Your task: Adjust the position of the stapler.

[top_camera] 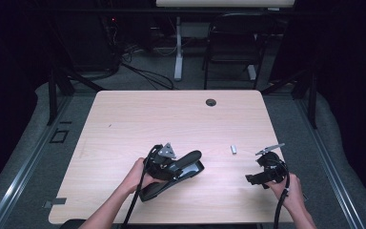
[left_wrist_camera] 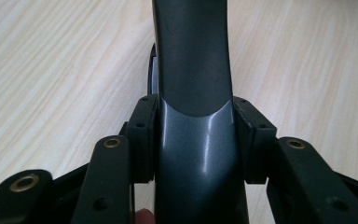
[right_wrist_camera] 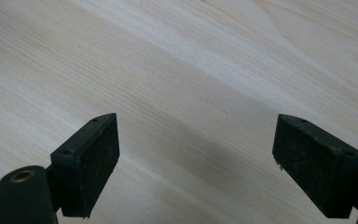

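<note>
A black stapler (top_camera: 190, 163) lies at the front middle of the light wood table (top_camera: 171, 119), its nose pointing right. My left gripper (top_camera: 170, 165) is shut on the stapler's upper arm. In the left gripper view, the dark grey arm (left_wrist_camera: 193, 70) runs up between the two pads (left_wrist_camera: 142, 135), which press on its sides around the left gripper (left_wrist_camera: 195, 140). My right gripper (top_camera: 255, 178) hovers at the front right, open, with nothing between its jaws. Bare wood lies under the right gripper (right_wrist_camera: 196, 163). A small silver piece (top_camera: 234, 149) rests on the table between the two grippers.
A dark cable hole (top_camera: 211, 102) sits near the table's far edge. Beyond the table stand a black chair (top_camera: 233, 43) and a white desk leg (top_camera: 178, 47). Cables trail from both grippers over the front edge.
</note>
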The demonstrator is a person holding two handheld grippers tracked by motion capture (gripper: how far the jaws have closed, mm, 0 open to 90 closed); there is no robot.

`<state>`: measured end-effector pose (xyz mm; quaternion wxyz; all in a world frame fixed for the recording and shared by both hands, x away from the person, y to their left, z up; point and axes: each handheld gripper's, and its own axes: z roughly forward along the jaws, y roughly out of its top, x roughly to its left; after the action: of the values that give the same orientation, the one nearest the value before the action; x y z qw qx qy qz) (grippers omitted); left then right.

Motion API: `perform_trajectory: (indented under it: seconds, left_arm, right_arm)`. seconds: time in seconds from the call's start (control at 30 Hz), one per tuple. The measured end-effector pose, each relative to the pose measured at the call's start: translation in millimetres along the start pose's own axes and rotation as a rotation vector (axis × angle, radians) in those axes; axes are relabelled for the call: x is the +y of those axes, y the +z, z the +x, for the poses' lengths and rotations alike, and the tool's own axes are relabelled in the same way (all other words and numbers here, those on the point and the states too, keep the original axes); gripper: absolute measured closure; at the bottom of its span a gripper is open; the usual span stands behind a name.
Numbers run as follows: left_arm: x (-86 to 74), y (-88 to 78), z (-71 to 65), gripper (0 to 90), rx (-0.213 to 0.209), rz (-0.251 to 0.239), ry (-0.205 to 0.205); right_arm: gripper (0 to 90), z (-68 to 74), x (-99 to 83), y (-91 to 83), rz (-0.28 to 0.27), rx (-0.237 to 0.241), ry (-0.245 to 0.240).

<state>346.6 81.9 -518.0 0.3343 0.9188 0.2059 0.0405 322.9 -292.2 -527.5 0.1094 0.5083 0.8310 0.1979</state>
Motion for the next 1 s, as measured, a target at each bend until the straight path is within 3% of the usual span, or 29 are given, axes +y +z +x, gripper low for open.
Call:
perform_trajectory:
  seconds: [0.5,0.57,0.63,0.93,1.0]
  left_arm:
    - [6.9,7.7,-9.3,57.1,-0.084,-0.006,0.091]
    - [8.1,8.6,-11.2,56.9,-0.086,-0.004,0.098]
    - [8.3,8.0,-10.3,56.4,-0.098,-0.007,0.067]
    - [3.4,-11.7,-8.7,19.3,-0.058,0.021,0.017]
    - [-2.1,-19.9,-7.6,17.5,-0.042,0.014,-0.003]
  right_arm:
    - [14.3,-0.1,0.2,0.2,0.000,-0.004,-0.001]
    - [14.2,0.1,0.4,-0.2,0.006,0.003,-0.004]
    - [14.2,0.4,0.2,-0.5,0.003,0.004,-0.002]
    - [12.5,10.4,0.9,-5.8,-0.056,0.088,-0.048]
    - [10.5,18.0,3.8,-8.2,-0.068,0.120,-0.086]
